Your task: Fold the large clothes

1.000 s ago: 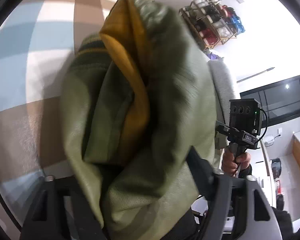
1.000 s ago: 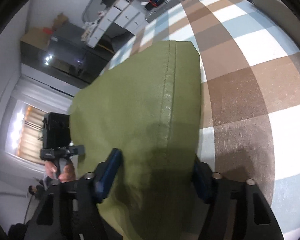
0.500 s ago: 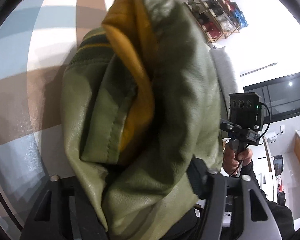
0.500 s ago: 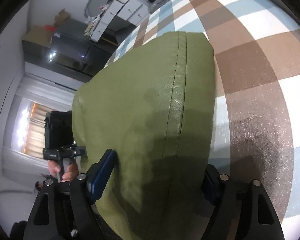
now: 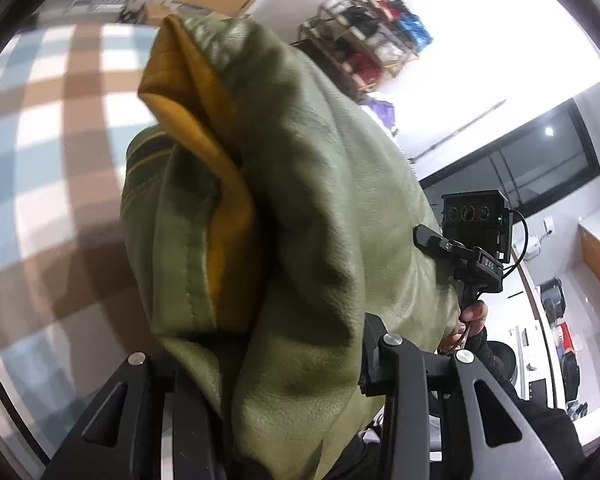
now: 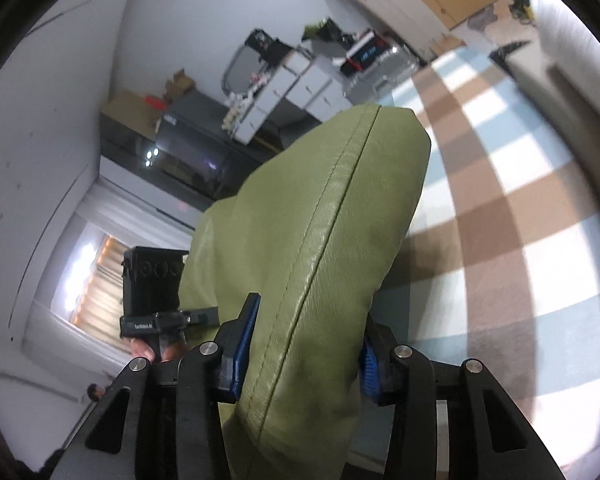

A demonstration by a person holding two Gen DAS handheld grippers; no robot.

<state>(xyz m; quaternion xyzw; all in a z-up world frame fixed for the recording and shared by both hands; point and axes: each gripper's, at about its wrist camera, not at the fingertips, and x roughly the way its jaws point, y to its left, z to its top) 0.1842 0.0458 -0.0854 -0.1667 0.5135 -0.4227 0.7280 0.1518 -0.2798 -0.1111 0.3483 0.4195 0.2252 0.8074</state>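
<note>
My left gripper (image 5: 268, 364) has a thick bunch of the green jacket (image 5: 324, 208) between its fingers, and the jaws are closing on it. The cloth fills the whole gap: the right finger (image 5: 374, 364) presses into the leather, while the left one is hidden behind the folds. From this side the jacket bulges up in front of the lens, its mustard lining (image 5: 204, 120) showing in a long fold down the middle and a dark striped cuff (image 5: 148, 156) poking out on the left. Behind it lies the checked rug (image 5: 48, 128) in blue, brown and white. To the right of the jacket I see my other hand (image 5: 470, 320) gripping the handle of the right tool, and beyond it a rack (image 5: 364, 52) of bags against the white wall.

My right gripper (image 6: 300, 354) also has the jacket (image 6: 324, 216) between its fingers, and its jaws are closing too. Both blue pads (image 6: 242, 348) sit against the leather, one on each side of the bundle. Here the jacket shows only its smooth green outside, with a stitched seam (image 6: 320, 224) running up the middle away from the lens. On the left my left hand (image 6: 156, 350) holds the other tool's handle, partly hidden by the finger. On the right the same rug (image 6: 512, 200) spreads out below the jacket, which hangs clear above it.
</note>
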